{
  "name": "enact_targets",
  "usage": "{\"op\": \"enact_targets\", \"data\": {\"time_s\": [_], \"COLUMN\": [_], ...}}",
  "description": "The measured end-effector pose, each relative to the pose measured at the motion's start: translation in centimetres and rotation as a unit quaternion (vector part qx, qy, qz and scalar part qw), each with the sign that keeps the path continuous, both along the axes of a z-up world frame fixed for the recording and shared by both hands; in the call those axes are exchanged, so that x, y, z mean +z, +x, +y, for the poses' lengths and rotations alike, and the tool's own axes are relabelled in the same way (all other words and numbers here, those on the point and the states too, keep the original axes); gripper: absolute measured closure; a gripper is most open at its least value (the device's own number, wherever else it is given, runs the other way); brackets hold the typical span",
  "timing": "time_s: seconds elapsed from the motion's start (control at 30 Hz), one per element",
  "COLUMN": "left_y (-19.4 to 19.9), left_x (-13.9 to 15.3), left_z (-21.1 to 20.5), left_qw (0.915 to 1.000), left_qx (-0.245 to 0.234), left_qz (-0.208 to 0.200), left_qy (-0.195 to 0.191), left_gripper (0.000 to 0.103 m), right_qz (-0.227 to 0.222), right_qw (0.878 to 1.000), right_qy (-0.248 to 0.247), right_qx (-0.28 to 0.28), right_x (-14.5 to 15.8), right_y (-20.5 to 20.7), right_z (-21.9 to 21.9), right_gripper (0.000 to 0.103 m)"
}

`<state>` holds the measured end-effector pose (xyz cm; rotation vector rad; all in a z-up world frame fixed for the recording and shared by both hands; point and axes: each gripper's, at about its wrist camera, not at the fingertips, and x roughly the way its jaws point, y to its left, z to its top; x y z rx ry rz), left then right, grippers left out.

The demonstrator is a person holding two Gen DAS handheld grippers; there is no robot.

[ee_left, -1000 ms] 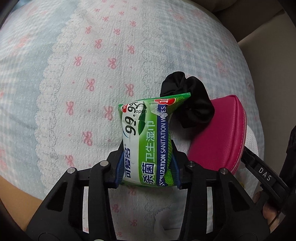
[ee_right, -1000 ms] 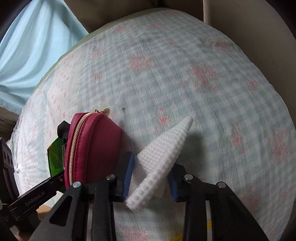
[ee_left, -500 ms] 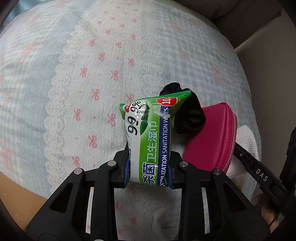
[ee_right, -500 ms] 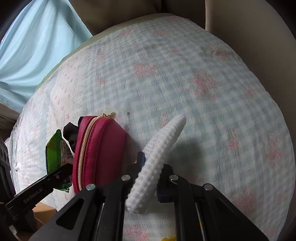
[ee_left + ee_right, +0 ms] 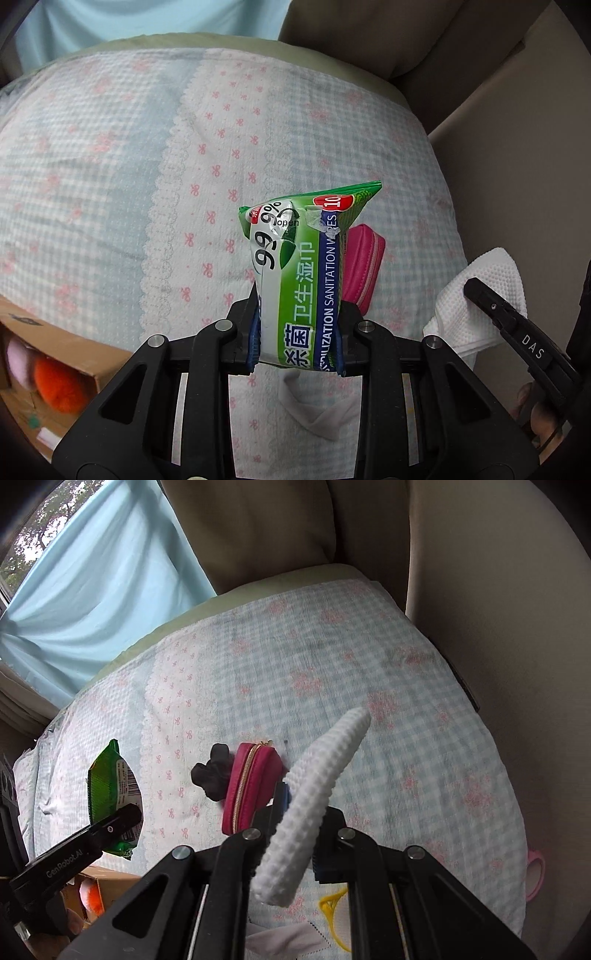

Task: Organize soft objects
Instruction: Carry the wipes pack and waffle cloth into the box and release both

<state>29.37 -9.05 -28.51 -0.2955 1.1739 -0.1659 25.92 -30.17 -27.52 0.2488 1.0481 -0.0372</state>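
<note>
The wipes pack (image 5: 299,284) hides most of the pink pouch (image 5: 364,269) behind it. A cardboard box (image 5: 48,354) at near left is cut off by the edge, its contents unclear.

The far stretch of the blanket (image 5: 369,657) is lying bare for my grippers to cross. The pink pouch (image 5: 251,786) and black scrunchie (image 5: 212,775) are blocking its middle, the cardboard box (image 5: 48,354) crowding its near left edge.

Lying on the bedspread (image 5: 332,657): scrunchie (image 5: 211,775) just left of zip pouch (image 5: 251,786). Off the near-left edge, lower: cardboard box (image 5: 55,354).
</note>
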Motion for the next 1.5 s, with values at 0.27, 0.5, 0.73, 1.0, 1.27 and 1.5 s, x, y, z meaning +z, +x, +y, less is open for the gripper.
{"op": "enact_targets", "data": {"time_s": [0.27, 0.5, 0.73, 1.0, 1.27, 1.5], "left_y": [-6.4, -12.7, -17.3, -19.3, -17.9, -15.5], "left_x": [8.7, 13.7, 14.2, 11.6, 6.4, 1.1], "left_z": [1.5, 6.6, 14.6, 24.2, 31.8, 35.0], "left_qw": [0.9995, 0.9981, 0.9960, 0.9966, 0.9959, 0.9922], "left_qx": [-0.008, 0.019, 0.056, 0.053, 0.018, -0.010], "left_qz": [-0.031, -0.050, -0.045, -0.008, 0.037, 0.075], "left_qy": [0.007, 0.030, 0.053, 0.062, 0.080, 0.099], "left_gripper": [0.077, 0.077, 0.077, 0.077, 0.077, 0.077], "right_qz": [-0.026, -0.023, -0.027, -0.010, 0.039, 0.085], "right_qw": [0.997, 0.990, 0.980, 0.977, 0.982, 0.982], "right_qy": [-0.031, -0.032, -0.021, -0.015, -0.010, -0.015], "right_qx": [0.065, 0.137, 0.194, 0.212, 0.187, 0.166], "right_x": [8.7, 12.5, 13.6, 12.3, 7.9, 3.1], "right_y": [-5.2, -9.5, -12.9, -14.7, -13.7, -11.8], "right_z": [4.5, 10.5, 18.1, 27.6, 36.1, 39.9], "right_gripper": [0.093, 0.093, 0.093, 0.093, 0.093, 0.093]}}
